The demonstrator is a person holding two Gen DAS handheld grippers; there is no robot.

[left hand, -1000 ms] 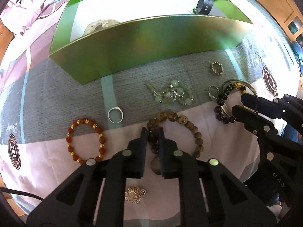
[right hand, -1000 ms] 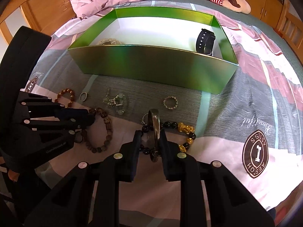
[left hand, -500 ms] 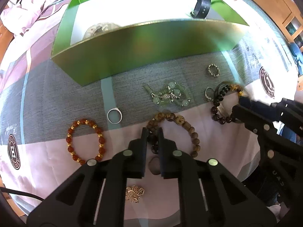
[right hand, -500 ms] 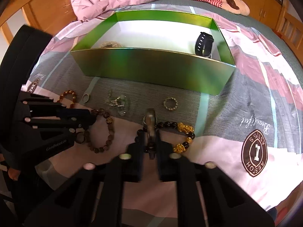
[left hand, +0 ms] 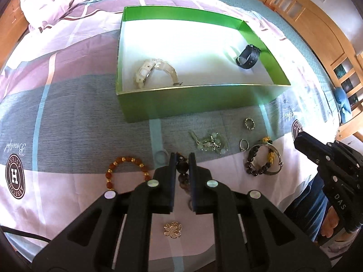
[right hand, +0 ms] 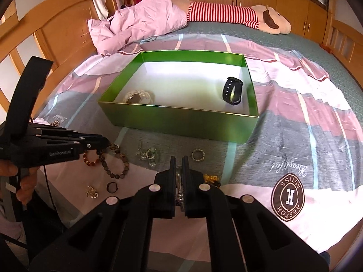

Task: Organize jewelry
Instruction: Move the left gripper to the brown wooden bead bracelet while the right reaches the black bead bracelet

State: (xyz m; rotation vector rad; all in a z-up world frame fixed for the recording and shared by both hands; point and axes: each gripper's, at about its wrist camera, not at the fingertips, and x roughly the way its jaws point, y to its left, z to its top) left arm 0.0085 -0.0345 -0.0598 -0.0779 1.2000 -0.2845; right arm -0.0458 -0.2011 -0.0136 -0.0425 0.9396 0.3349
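Observation:
My left gripper (left hand: 182, 155) is shut on a brown bead bracelet (left hand: 182, 166), which hangs from its tips above the bedspread. My right gripper (right hand: 179, 158) is shut on a thin metal bangle (right hand: 179, 176). A dark bead bracelet with gold charms (right hand: 211, 178) lies with the bangle. The green box (left hand: 204, 104) stands beyond both and holds a white watch (left hand: 154, 70) and a black watch (left hand: 248, 56). In the right wrist view the left gripper (right hand: 104, 145) is at the left with the brown bracelet (right hand: 115, 176) dangling.
Loose on the bedspread are a red bead bracelet (left hand: 127, 170), a pale ring (left hand: 160, 156), a green bead cluster (left hand: 208, 142), a small ring (left hand: 244, 145), a sparkly ring (left hand: 249, 123) and a gold flower brooch (left hand: 172, 229). A hand (right hand: 25, 181) holds the left gripper.
Both grippers have risen, so the box's inside now shows. The left lifted the brown bracelet off the bedspread. The right's jaws shut on the bangle.

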